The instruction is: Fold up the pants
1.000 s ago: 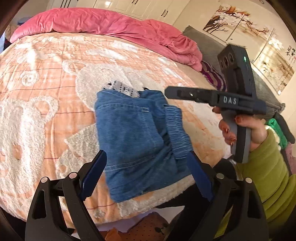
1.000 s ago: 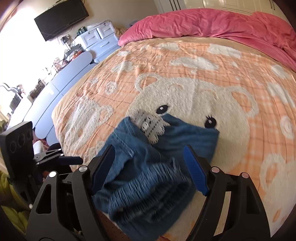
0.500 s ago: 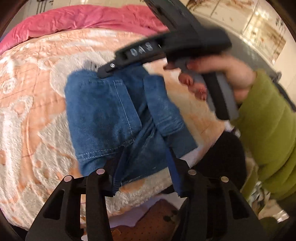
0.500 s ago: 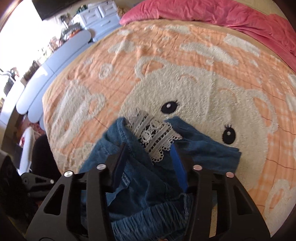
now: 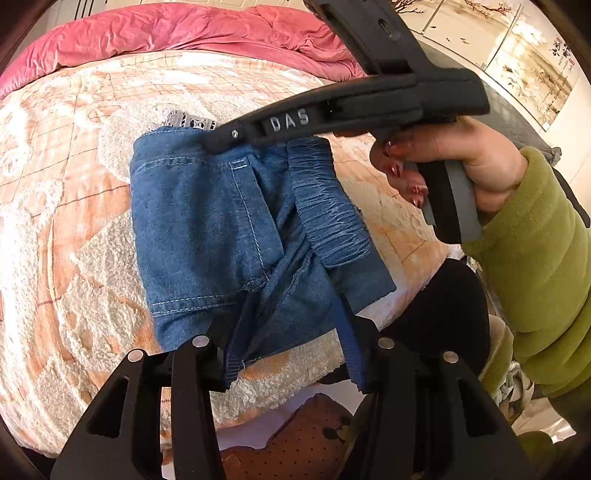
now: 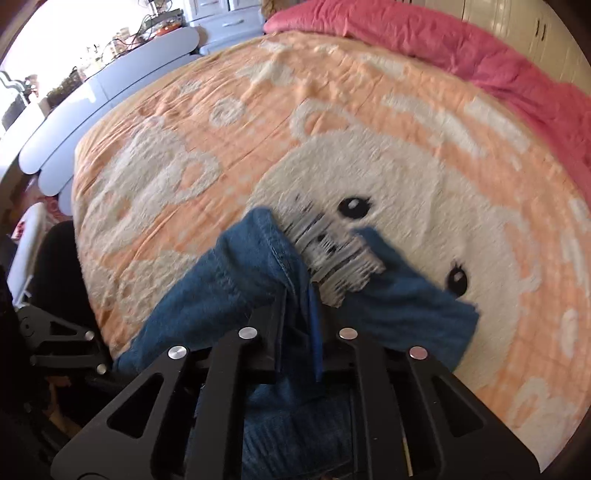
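Denim pants (image 5: 229,229) lie pinched in the right tool (image 6: 299,314), seemingly between the half-open left tool (image 5: 291,332).

The left wrist view looks from the bed's (image 5: 66,236) near edge, close over the folded denim pants (image 5: 221,236), toward the pink duvet (image 5: 184,29) at the far edge. The right wrist view sits closer still over the pants (image 6: 229,280), facing the far left corner; both share pants, bear blanket and duvet
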Demonstrator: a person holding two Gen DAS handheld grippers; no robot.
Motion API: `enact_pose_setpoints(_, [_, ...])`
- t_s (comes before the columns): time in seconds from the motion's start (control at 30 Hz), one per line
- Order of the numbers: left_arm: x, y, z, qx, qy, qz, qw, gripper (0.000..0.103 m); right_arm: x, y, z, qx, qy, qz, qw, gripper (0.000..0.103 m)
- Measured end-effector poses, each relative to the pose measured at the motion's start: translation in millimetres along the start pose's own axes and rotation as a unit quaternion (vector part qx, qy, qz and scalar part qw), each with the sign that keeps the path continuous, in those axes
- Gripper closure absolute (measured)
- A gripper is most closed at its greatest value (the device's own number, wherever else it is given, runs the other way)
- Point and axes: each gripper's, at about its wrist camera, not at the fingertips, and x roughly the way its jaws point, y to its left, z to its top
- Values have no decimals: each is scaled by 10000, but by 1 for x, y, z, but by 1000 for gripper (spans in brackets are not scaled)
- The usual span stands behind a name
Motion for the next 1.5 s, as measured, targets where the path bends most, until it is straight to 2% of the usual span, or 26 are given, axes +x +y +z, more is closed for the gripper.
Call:
enact_pose_setpoints(0.17, [-5, 7, 4, -67, -34, -8, 10000, 59, 24, -16, -2, 399, 159, 119, 9990, 98])
enact_pose_setpoints(0.3, [-8, 11, 4, -143, -24, -57, 9999, 59, 20, -20, -4, 636, 55, 187, 9978, 95])
enact_pose_setpoints(0.37, [-9, 13, 4, -176, -2, -86, 9998, 59, 9, -20, -6, 696, -81, 251, 9972, 92])
enact_pose_setpoints(0.43, [-10, 14, 4, -198, 9, -112, 9997, 59, -4, -21, -9, 827, -255, 280, 9959, 83])
enact_pose_setpoints(0.53, [-12, 16, 3, -236, 11, -145, 9996, 59, -31, -24, -18, 985, -591, 317, 9929, 80])
enact_pose_setpoints(0.6, [-13, 17, 4, -255, 27, -155, 9996, 59, -44, -25, -24, 1069, -719, 294, 9912, 64])
enact_pose_setpoints(0.83, [-37, 20, 5, -379, -67, -302, 9988, 49, -97, -8, -65, 953, -1233, 373, 9871, 63])
enact_pose_setpoints(0.9, [-50, 27, 8, -437, -200, -243, 9986, 43, -104, 2, -76, 823, -1277, 416, 9875, 59])
enact_pose_setpoints(0.97, [-64, 44, 11, -648, -387, -112, 9971, 41, -112, 14, -91, 726, -1323, 457, 9875, 58])
enact_pose_setpoints(1.03, [-68, 59, 15, -840, -449, 26, 9954, 41, -115, 19, -104, 810, -1366, 421, 9864, 51])
enact_pose_setpoints(1.1, [-68, 74, 21, -1087, -478, 97, 9929, 41, -113, 12, -119, 1209, -1374, 206, 9829, 36])
enact_pose_setpoints(1.23, [-55, 91, 34, -1307, -379, 247, 9904, 40, -100, -25, -138, 2188, -1267, 12, 9675, 36])
enact_pose_setpoints(1.3, [-43, 92, 41, -1256, -306, 326, 9911, 40, -93, -42, -142, 2534, -1189, 121, 9599, 36])
enact_pose_setpoints(1.5, [-4, 92, 50, -1325, -48, 399, 9904, 40, -77, -57, -140, 2745, -1092, 272, 9550, 36])
